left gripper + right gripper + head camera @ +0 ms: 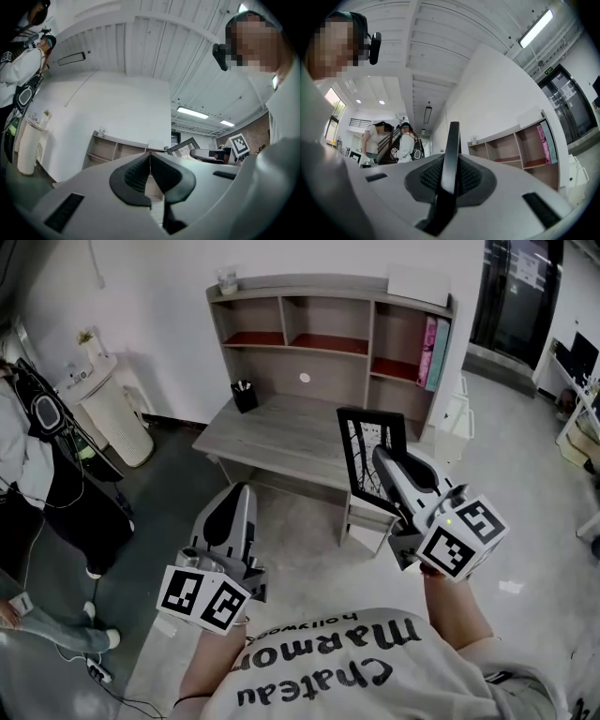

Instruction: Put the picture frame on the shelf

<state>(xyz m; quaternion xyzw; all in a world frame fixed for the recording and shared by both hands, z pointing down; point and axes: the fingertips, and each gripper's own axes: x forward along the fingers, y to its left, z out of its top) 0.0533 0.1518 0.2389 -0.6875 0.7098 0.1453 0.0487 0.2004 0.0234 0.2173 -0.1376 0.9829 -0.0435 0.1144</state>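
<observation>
A black picture frame [369, 457] with a branch drawing is held upright in front of the desk, and my right gripper [386, 462] is shut on its lower right edge. In the right gripper view the frame's edge [450, 164] stands clamped between the two pads. My left gripper [239, 495] hangs lower left of the frame, shut with nothing between its pads [149, 169]. The wooden shelf unit [330, 329] with open compartments rises at the back of the desk [281, 437]. The frame [183, 146] also shows in the left gripper view, to the right.
A black pen cup [244, 395] stands on the desk's left. Pink and teal books [432, 352] fill the shelf's right compartment, a small cup [226, 280] and a white box [417, 284] sit on top. A white bin [111, 413] and a person [42, 474] are at the left.
</observation>
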